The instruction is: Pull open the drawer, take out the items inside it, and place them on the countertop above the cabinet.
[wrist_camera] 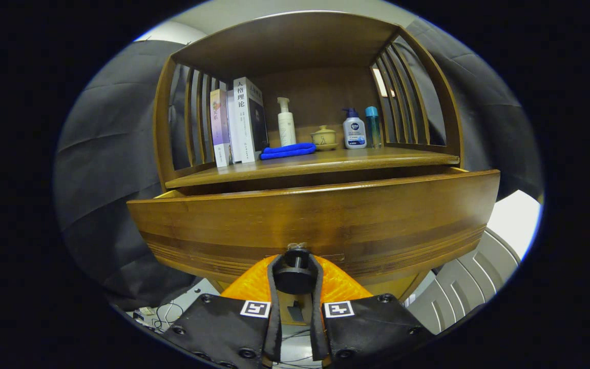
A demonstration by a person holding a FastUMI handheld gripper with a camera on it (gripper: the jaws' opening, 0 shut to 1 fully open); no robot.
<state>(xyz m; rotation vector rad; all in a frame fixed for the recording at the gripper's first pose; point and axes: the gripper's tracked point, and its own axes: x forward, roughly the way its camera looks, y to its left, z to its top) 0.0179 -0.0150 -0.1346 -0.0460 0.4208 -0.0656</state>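
Observation:
The wooden drawer front (315, 220) stands pulled out from the cabinet, a gap showing behind its top edge. Its dark round knob (295, 271) sits between my two fingers, and my gripper (295, 274) is shut on it. The inside of the drawer is hidden behind the drawer front. Above it lies the wooden countertop (402, 156) under an arched shelf frame.
On the countertop stand several books (238, 120), a white pump bottle (286, 123), a folded blue cloth (288, 150), a small lidded ceramic cup (324, 137), a blue-capped lotion bottle (354, 129) and a slim teal bottle (373, 125). Cables lie on the floor below.

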